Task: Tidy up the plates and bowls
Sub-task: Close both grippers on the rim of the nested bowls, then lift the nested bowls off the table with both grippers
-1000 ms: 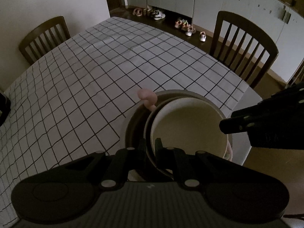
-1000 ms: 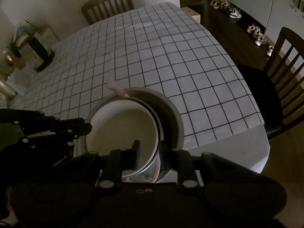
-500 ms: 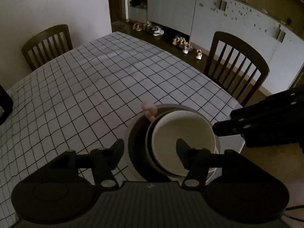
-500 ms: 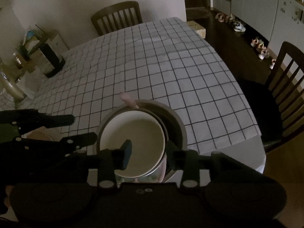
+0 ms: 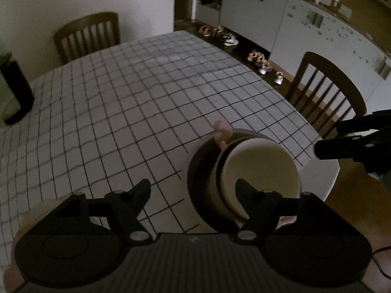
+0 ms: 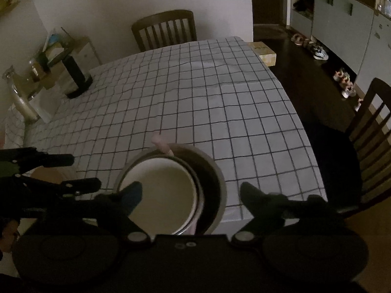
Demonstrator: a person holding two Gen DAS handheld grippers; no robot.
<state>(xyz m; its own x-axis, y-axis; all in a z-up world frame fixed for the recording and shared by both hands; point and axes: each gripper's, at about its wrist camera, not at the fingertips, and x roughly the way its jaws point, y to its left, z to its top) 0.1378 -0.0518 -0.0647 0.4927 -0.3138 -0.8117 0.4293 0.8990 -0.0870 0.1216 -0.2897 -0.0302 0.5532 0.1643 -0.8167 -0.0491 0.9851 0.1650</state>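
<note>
- My left tool [image 5: 193, 190] has just been opening; its jaws stand wide, gripping nothing.
- My right tool [image 6: 190, 191] has just been opening too, jaws spread and clear of the rims.
- The cream bowl [image 6: 158, 193] sits nested in the dark bowl [image 6: 215, 183] near the bench [image 6: 195, 102] corner, a pink handle [image 6: 162, 144] poking out behind.
</note>
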